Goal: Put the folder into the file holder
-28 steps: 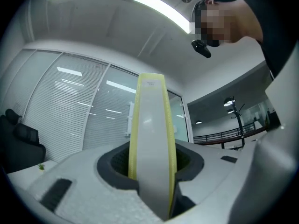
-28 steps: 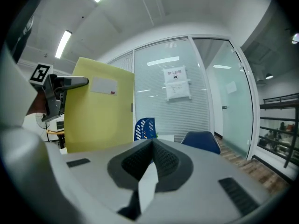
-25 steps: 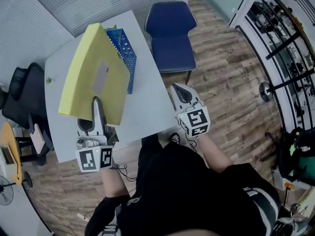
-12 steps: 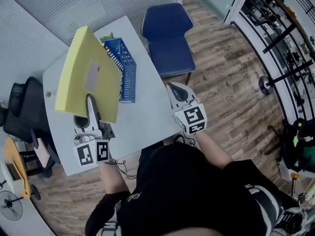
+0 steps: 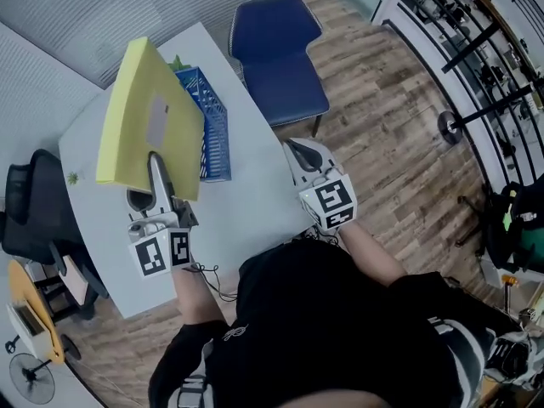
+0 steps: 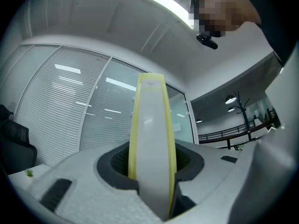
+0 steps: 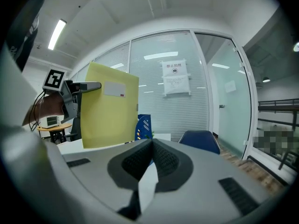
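Head view: the yellow folder [image 5: 149, 130] is seen clamped at its lower edge by the left tool [image 5: 158, 175] and held up on edge above the white tabletop [image 5: 246, 189]. It is just to the left of the blue file holder [image 5: 214, 126] and not inside it. In the left gripper view, the folder's pale spine [image 6: 150, 139] is pinched between the left tool's [image 6: 152, 174] pads, with the jaws spread only as wide as the folder is thick. The right tool [image 5: 299, 151] is kept low at the tabletop's near edge, well apart from the folder. In the right gripper view its jaws [image 7: 149, 146] are pressed together with nothing held. A blue chair [image 5: 276, 58] is seen beyond the tabletop.
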Tool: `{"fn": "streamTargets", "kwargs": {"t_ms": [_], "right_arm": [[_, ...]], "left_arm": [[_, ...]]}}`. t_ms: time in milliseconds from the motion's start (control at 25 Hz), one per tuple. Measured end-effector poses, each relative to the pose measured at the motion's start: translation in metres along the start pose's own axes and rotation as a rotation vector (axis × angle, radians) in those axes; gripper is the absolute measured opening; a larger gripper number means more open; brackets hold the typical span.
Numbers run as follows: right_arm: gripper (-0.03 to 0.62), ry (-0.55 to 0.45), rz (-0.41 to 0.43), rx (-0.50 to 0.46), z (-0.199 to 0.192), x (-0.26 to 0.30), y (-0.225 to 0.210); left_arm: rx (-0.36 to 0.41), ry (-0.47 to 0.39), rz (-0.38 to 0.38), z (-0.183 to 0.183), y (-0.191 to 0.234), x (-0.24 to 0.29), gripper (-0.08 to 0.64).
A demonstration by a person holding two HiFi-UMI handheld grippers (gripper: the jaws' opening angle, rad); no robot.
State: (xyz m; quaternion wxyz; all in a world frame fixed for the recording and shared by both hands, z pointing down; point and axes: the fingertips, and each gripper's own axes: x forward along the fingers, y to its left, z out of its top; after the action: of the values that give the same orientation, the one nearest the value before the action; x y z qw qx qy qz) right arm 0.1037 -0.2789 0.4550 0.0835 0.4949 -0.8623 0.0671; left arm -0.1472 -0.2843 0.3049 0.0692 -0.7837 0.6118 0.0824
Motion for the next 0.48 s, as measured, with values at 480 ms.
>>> {"fn": "streamTargets", "kwargs": {"t_ms": [480], "right_arm": [[0.005, 0.057, -0.014, 0.0, -0.014, 0.018, 0.005]], "left_arm": [[0.005, -0.029, -0.031, -0.027, 0.007, 0.023, 0.17]]}}
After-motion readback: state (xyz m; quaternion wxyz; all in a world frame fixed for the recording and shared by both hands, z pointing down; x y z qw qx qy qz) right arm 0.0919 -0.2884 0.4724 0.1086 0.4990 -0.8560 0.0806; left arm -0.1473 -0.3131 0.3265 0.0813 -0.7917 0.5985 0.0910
